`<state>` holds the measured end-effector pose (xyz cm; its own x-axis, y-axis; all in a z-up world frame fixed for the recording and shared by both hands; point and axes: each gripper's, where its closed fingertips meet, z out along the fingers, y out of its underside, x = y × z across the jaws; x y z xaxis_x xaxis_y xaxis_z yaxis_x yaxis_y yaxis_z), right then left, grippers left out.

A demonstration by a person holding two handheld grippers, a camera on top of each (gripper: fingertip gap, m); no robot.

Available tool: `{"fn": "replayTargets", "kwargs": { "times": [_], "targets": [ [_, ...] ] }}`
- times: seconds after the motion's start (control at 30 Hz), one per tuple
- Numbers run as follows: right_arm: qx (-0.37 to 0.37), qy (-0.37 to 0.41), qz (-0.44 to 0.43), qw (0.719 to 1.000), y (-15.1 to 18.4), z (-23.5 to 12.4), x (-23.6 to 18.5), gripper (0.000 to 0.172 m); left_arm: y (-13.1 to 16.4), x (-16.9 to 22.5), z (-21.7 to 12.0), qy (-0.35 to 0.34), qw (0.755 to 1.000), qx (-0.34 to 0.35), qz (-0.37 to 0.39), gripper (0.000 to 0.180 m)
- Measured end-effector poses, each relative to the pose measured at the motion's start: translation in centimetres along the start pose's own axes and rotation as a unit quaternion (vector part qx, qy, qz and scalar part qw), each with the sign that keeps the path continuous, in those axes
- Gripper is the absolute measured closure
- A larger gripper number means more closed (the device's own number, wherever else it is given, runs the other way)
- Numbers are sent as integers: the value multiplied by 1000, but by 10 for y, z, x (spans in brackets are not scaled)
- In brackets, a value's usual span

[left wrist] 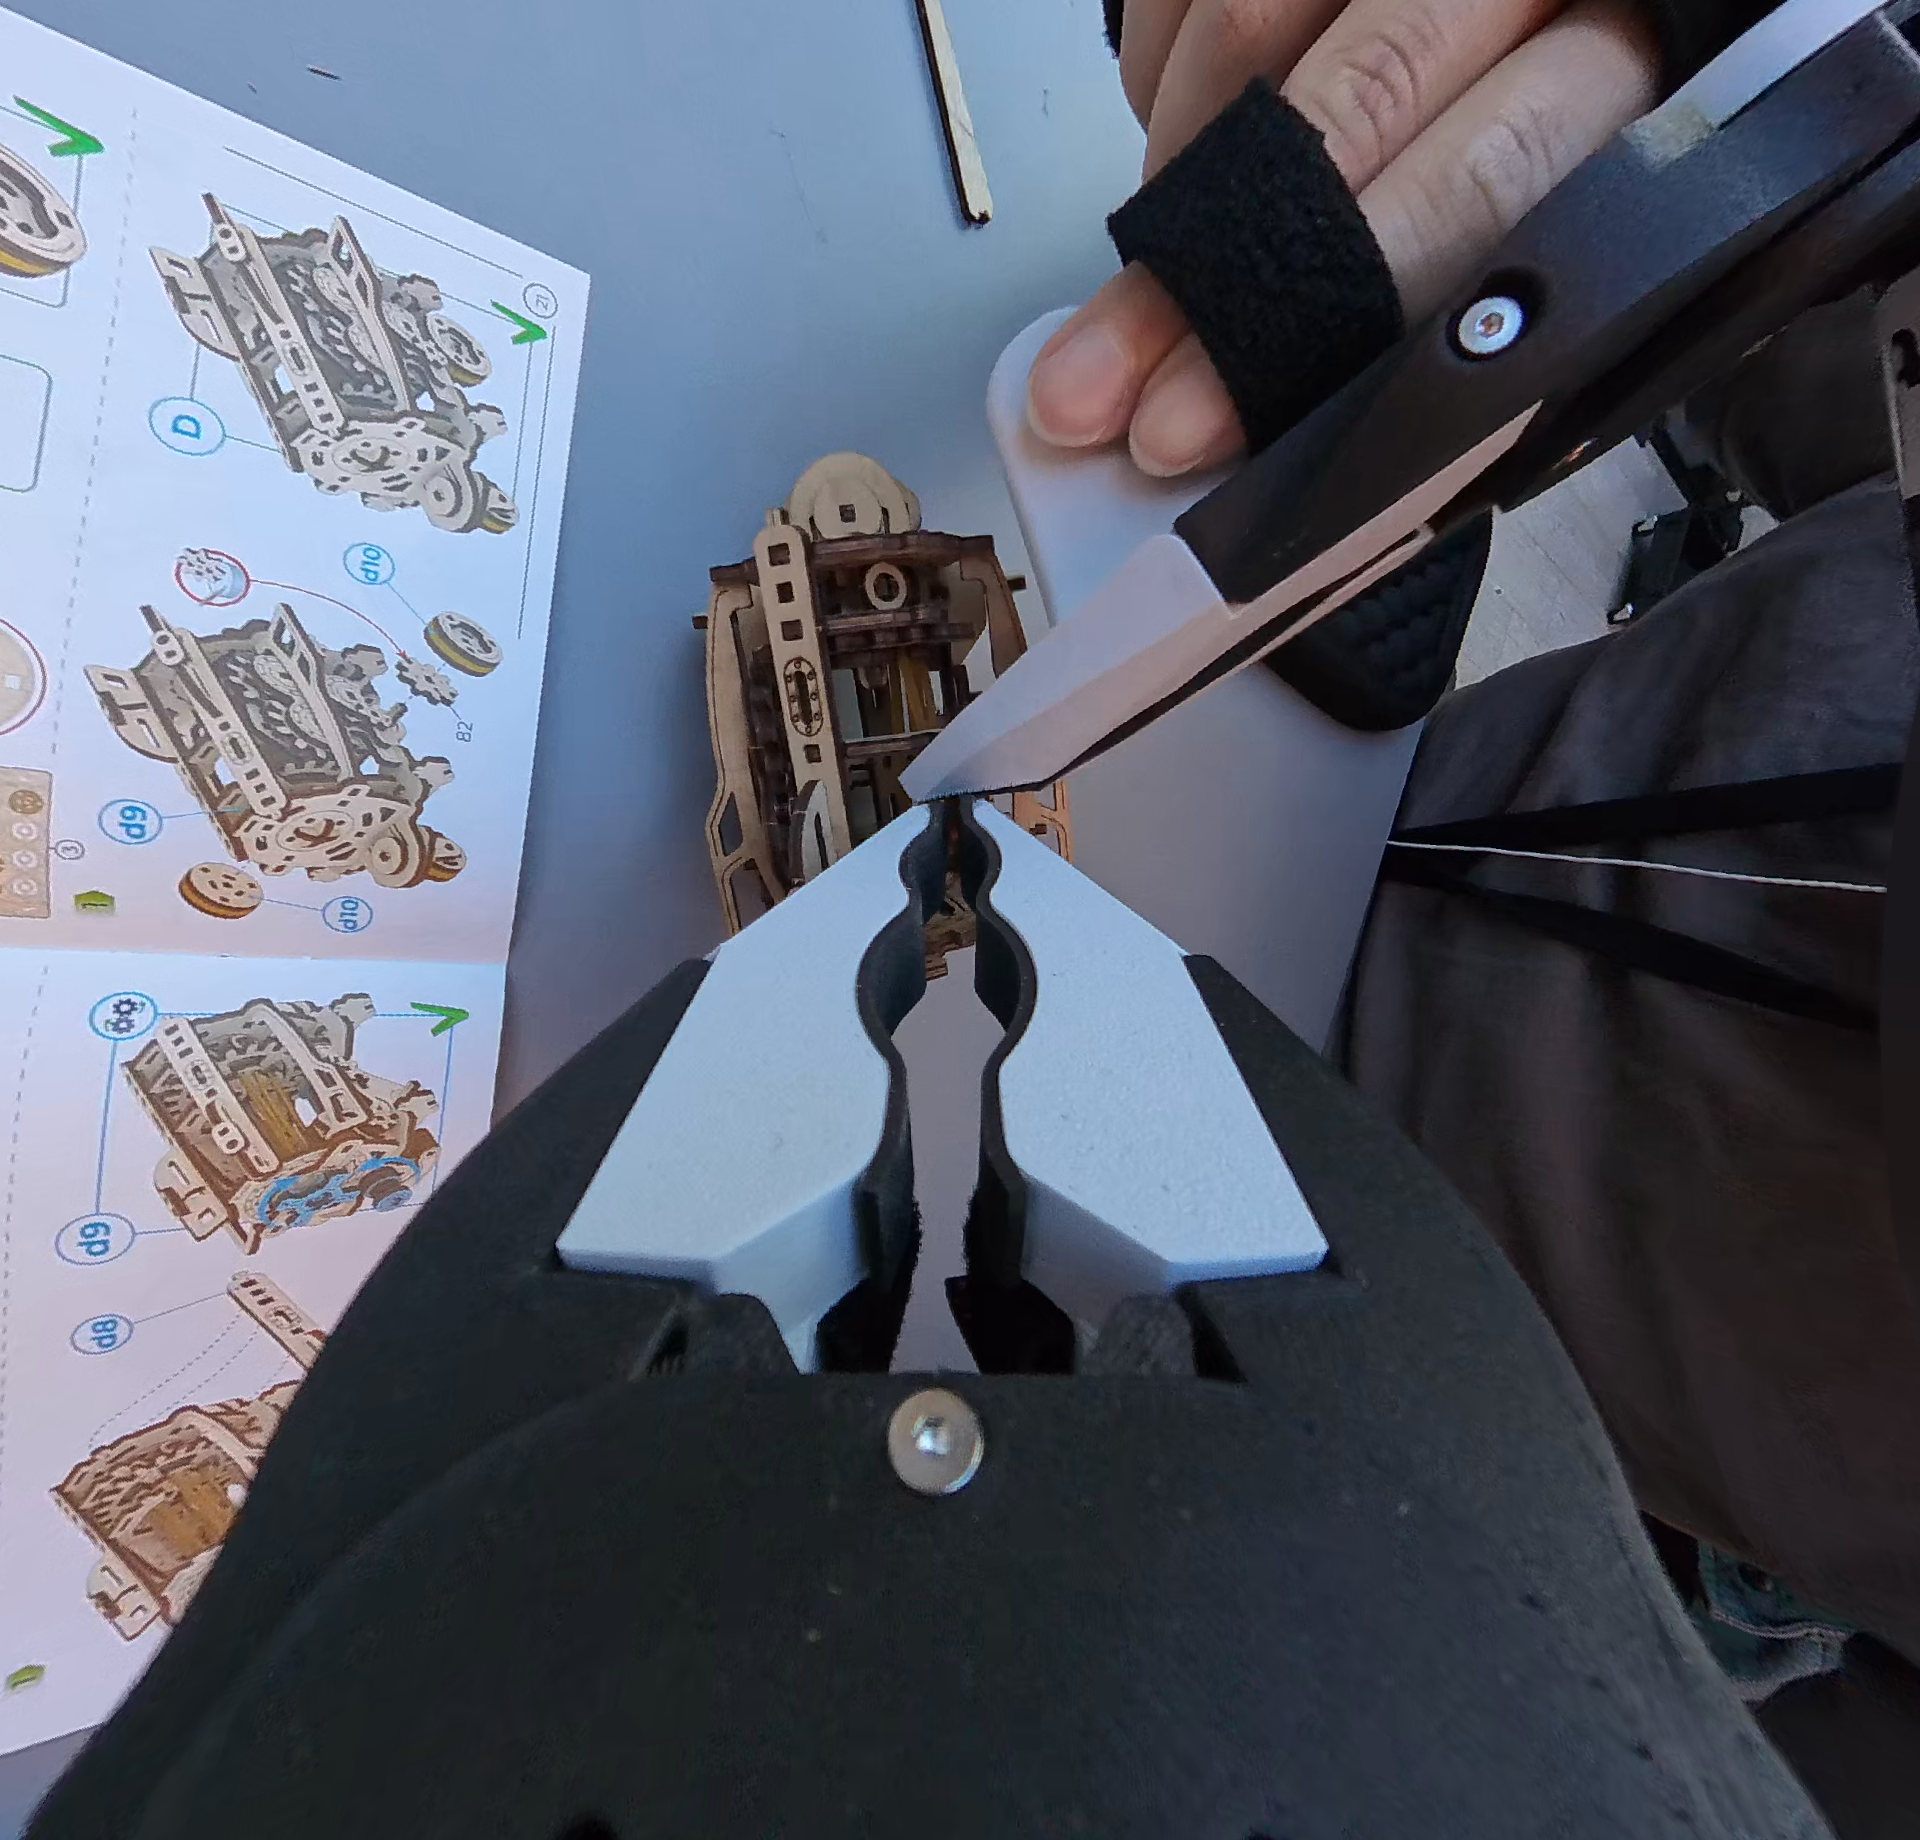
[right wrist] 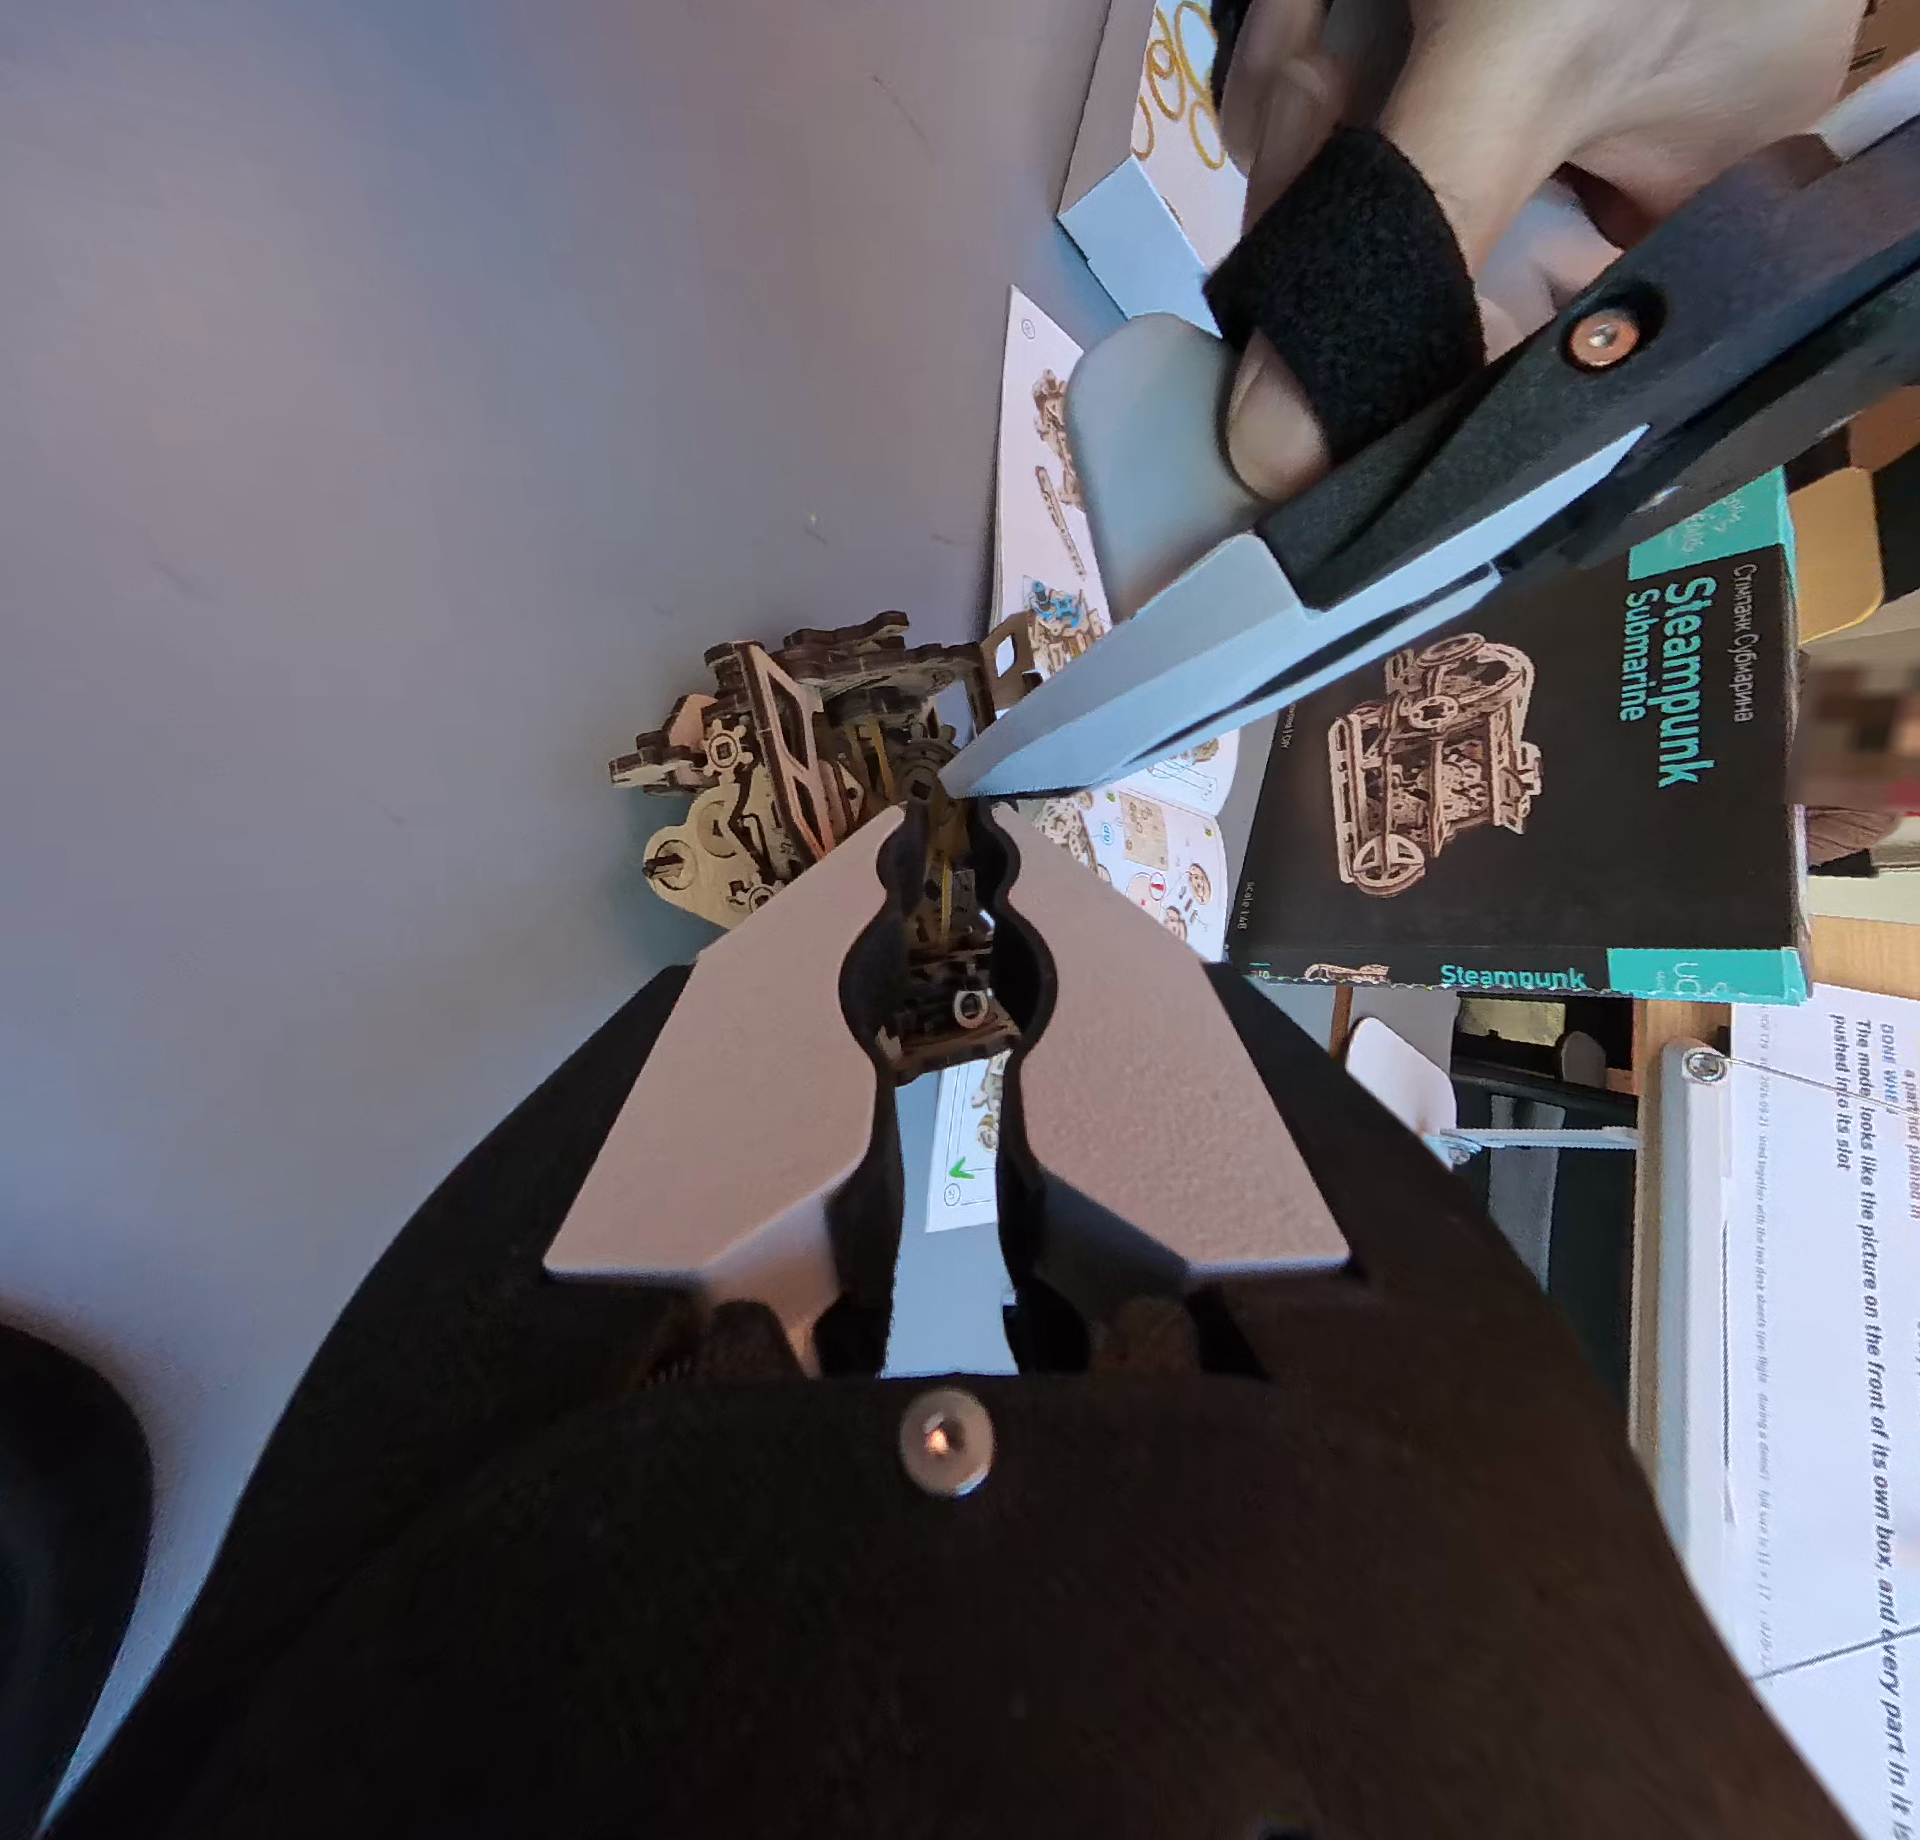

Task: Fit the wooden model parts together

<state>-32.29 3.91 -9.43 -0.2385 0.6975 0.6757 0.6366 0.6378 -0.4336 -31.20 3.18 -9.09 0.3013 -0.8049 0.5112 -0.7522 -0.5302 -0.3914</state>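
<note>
Looking along the left tongs (left wrist: 951, 814), the grey fingers meet at their tips on something thin and dark that cannot be made out. Just beyond them the partly built light-brown wooden model (left wrist: 831, 668) stands on the grey worktop (left wrist: 675, 180), beside the white printed instruction sheet (left wrist: 291, 543) and close to the worktop's edge.

From the right tongs (right wrist: 951, 814), the tips stand slightly apart over the model (right wrist: 769, 751); whether they grip it cannot be told. The other tongs' tip comes in alongside. A black model box (right wrist: 1538, 772) lies at the worktop's edge.
</note>
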Motion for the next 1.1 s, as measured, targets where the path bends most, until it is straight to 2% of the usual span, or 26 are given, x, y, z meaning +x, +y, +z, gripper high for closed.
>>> {"fn": "replayTargets", "kwargs": {
  "times": [0.5,1.1],
  "targets": [
    [0,-19,-30,999,-2,-2,-5,162,2,0,1,18,1000,12,-4,180],
    [68,-77,70,992,-12,6,1,165,8,1,-7,24,999,26,-4,180]
  ]
}}
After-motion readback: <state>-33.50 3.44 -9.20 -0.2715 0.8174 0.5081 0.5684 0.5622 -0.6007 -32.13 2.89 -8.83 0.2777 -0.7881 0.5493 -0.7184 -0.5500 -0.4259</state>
